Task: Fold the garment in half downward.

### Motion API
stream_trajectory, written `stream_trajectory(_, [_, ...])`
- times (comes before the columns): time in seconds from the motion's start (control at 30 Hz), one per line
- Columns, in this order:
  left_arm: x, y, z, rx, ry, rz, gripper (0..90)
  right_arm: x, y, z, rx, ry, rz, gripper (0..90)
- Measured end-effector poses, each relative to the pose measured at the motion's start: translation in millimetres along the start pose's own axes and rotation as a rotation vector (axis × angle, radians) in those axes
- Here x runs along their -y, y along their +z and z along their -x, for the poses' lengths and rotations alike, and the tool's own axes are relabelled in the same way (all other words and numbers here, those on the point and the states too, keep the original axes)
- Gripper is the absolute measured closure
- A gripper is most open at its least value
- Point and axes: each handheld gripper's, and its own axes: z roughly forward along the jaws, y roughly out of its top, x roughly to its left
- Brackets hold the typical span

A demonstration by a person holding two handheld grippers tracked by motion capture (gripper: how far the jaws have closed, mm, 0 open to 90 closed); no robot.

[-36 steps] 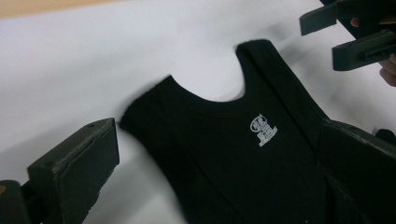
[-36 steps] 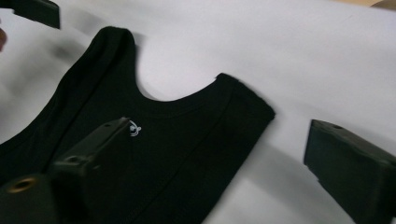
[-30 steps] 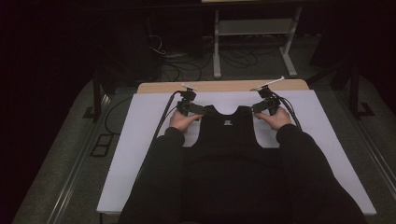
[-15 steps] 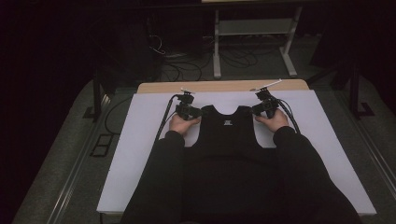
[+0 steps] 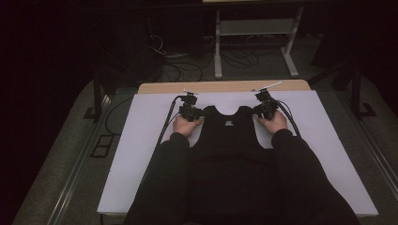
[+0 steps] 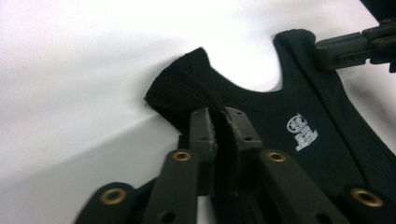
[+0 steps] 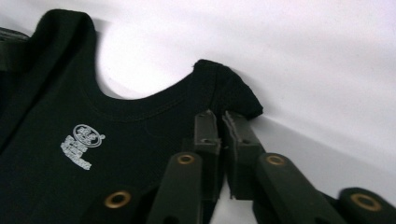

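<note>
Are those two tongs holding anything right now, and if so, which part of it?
Yes. Both have just closed on the black tank top: the left tongs pinch one shoulder strap, the right tongs pinch the other.

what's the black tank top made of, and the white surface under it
The black tank top looks like a soft knit fabric, probably cotton or a blend: matte, with fine ribbing at the strap and a stitched neckline hem, plus a white print. The white surface looks like a smooth, matte sheet, maybe foam board or laminate; I can't tell which.

Black sleeves (image 5: 300,173) – black gripper (image 6: 219,128) jaws, brass rivets.
</note>
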Motion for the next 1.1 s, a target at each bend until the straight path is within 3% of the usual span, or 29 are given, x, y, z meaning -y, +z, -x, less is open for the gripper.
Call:
stream_trajectory(0.3, [-0.5,-3.6,11.5,0.013,0.018,0.017,87.0,1.4,-11.5,-5.6,-0.05,-0.005,0.041,85.5])
stream_trajectory(0.5, [-1.6,-17.3,24.0,0.031,0.049,0.062,87.2,2.8,-28.4,-16.9,-0.077,-0.038,0.072,85.5])
stream_trajectory(0.77, [2.6,-36.2,33.3,0.063,0.049,0.105,87.2,9.9,-50.5,-23.9,-0.111,-0.039,0.106,85.0])
stream_trajectory(1.1, [13.0,-56.1,40.2,0.104,0.055,0.144,87.3,22.0,-64.4,-29.6,-0.148,-0.051,0.137,85.2])
